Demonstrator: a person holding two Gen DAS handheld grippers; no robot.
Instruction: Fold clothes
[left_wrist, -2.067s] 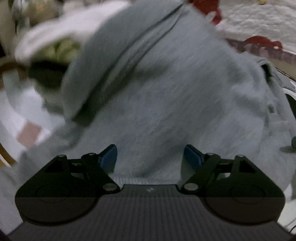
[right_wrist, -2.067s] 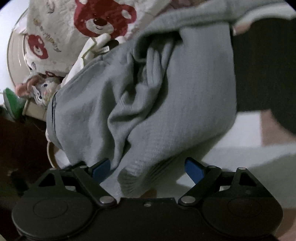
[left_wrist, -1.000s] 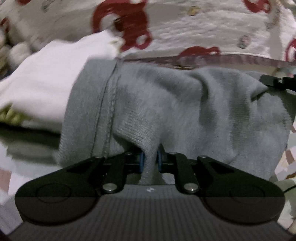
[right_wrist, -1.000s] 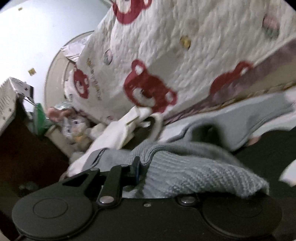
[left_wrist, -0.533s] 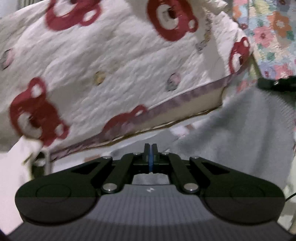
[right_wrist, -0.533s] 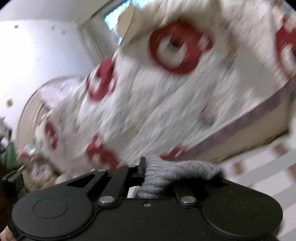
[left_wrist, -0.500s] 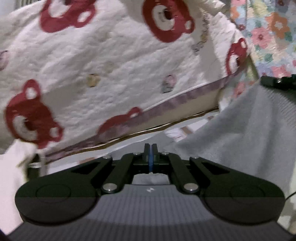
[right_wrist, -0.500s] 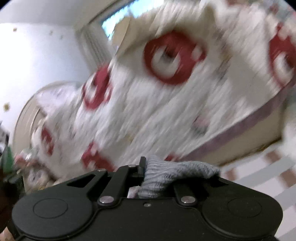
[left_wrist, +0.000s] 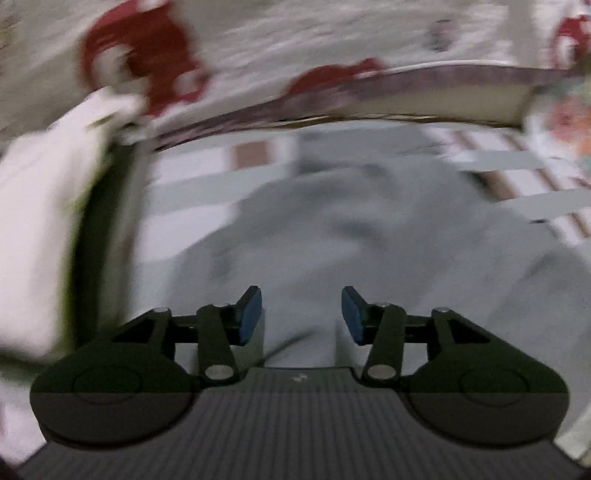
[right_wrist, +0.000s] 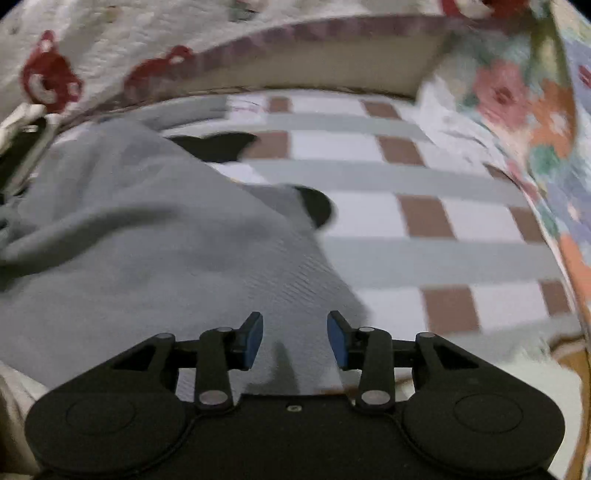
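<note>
Grey sweater (right_wrist: 147, 236) lies spread on the checked sheet (right_wrist: 424, 221). My left gripper (left_wrist: 301, 314) and right gripper (right_wrist: 294, 339) are parted above it, holding nothing.

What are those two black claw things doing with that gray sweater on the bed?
A person holds both and is folding clothes. Right now the left gripper and the right gripper both have their jaws open, gripping nothing. The gray sweater lies rumpled on the checked bedsheet, spread out in front of them. A blanket with red bears hangs behind.
</note>
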